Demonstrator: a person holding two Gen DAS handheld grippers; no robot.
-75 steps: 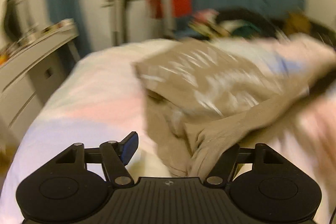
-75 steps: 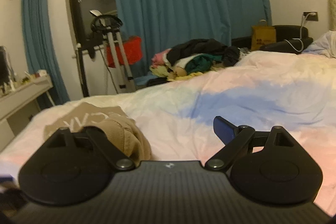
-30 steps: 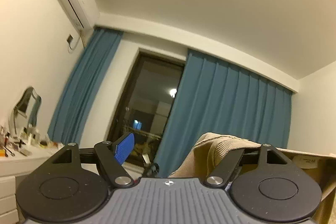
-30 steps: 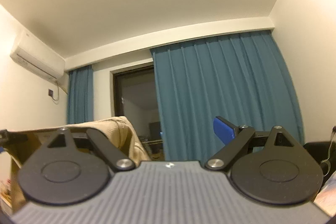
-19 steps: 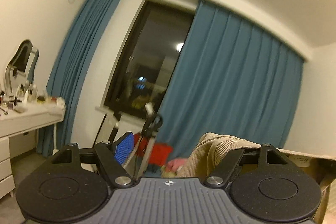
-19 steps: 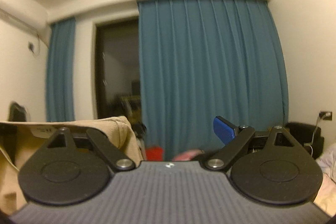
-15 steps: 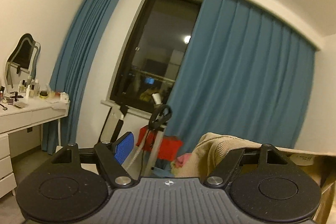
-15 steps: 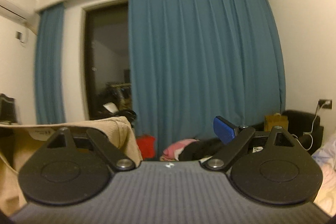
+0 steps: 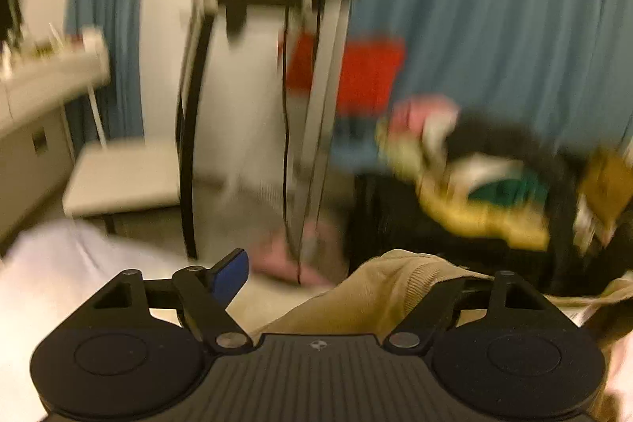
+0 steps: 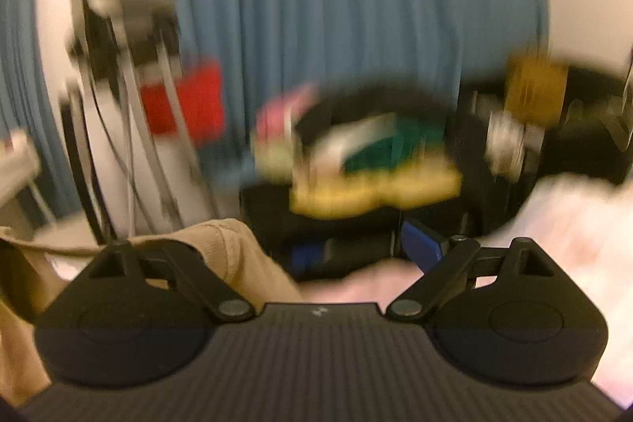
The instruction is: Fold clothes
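left gripper [image 9: 316,287]: blue-tipped finger stands clear; the tan shirt [image 9: 379,299] is bunched over the other finger; whether it is clamped cannot be told. right gripper [image 10: 316,252]: same arrangement, shirt [image 10: 221,248] over its left finger. both views blurred. clothes pile [image 10: 372,153] lies beyond, before blue curtain [image 10: 356,6].

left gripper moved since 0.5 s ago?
Yes. The left gripper has tipped downward: the blue curtain that filled its view now sits high, with the bed sheet showing below. View is blurred.
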